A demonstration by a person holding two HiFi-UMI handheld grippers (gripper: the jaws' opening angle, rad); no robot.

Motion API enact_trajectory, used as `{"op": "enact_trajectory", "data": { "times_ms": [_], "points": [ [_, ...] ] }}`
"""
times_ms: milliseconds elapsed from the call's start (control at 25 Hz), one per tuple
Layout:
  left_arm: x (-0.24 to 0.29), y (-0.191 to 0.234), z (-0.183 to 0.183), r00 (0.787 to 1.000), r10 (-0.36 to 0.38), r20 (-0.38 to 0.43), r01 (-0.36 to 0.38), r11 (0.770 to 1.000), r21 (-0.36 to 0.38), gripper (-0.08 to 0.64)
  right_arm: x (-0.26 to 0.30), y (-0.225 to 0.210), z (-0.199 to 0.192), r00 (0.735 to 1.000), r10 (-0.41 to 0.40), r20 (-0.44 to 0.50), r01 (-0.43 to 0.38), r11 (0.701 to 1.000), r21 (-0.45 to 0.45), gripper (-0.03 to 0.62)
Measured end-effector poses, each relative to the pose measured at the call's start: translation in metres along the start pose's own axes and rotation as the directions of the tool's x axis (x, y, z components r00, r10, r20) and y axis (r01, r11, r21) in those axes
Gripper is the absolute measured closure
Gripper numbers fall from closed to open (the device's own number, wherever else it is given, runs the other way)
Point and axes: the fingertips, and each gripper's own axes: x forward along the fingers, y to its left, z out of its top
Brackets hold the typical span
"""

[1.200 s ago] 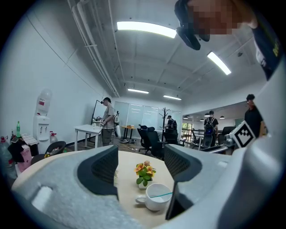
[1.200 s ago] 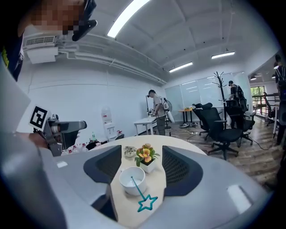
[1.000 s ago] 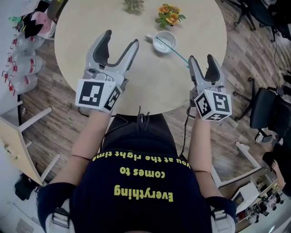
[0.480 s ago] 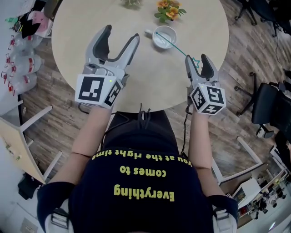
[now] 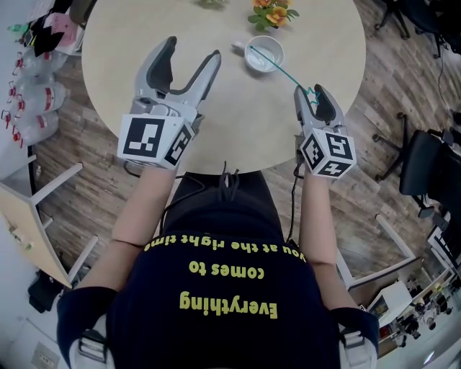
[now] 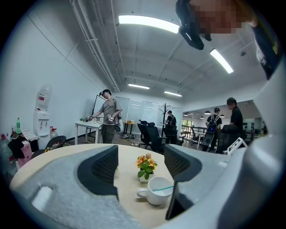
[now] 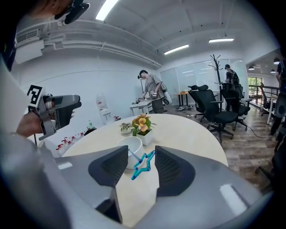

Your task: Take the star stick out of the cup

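Right gripper (image 5: pixel 312 94): jaws apart, not clamped on anything. The blue star at the end of the stick sits in the gap between them, one tip close to or touching a pad; which cannot be told.
Left gripper (image 5: pixel 191 52): jaws wide apart and empty, hovering over the table (image 5: pixel 238 122), well apart from the cup.
Star stick (image 7: pixel 142 165): thin teal stick leaning out of the cup toward the person's right, lower end inside the cup, star end out over the table between the right jaws.
Cup (image 5: pixel 252 64): white, with a handle, upright near the far side of the round table, just beside a small pot of orange flowers (image 5: pixel 274 14).
Step in hand: judged as lining up the grasp on the star end; the stick is not yet taken out.
Next move: likely closing the right jaws squarely on the star or the stick just behind it, then lifting along the stick's lean so that the cup does not tip.
Risk: a thin, light stick may slip or twist between the pads.
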Motion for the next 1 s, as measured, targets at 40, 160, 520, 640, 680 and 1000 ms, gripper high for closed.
{"op": "enact_trajectory", "data": {
  "times_ms": [40,160,520,640,680,1000],
  "points": [
    [-0.001,0.000,0.000,1.000,0.000,-0.001,0.000,1.000,0.000,0.238,0.000,0.000,0.000,1.000,-0.002,0.000,0.002,1.000,-0.002,0.397],
    [-0.003,0.000,-0.001,1.000,-0.001,-0.002,0.001,1.000,0.001,0.238,-0.002,0.000,-0.001,1.000,-0.007,0.000,0.007,1.000,-0.006,0.419],
    [-0.005,0.002,-0.003,1.000,0.001,-0.015,-0.001,1.000,0.003,0.237,-0.006,-0.001,-0.002,1.000,-0.029,-0.003,0.029,0.999,-0.023,0.516],
    [-0.007,0.002,-0.003,1.000,0.000,-0.013,0.000,1.000,-0.002,0.237,-0.007,0.001,-0.003,1.000,-0.025,-0.003,0.025,0.999,-0.029,0.531],
    [-0.008,0.001,-0.003,1.000,0.000,-0.013,0.000,1.000,-0.003,0.238,-0.008,0.002,-0.003,1.000,-0.024,-0.002,0.024,0.999,-0.030,0.536],
    [-0.014,0.005,0.001,1.000,0.022,-0.008,-0.022,1.000,0.007,0.237,-0.012,0.014,0.002,1.000,-0.005,0.008,0.005,0.999,-0.053,0.560]
  ]
}}
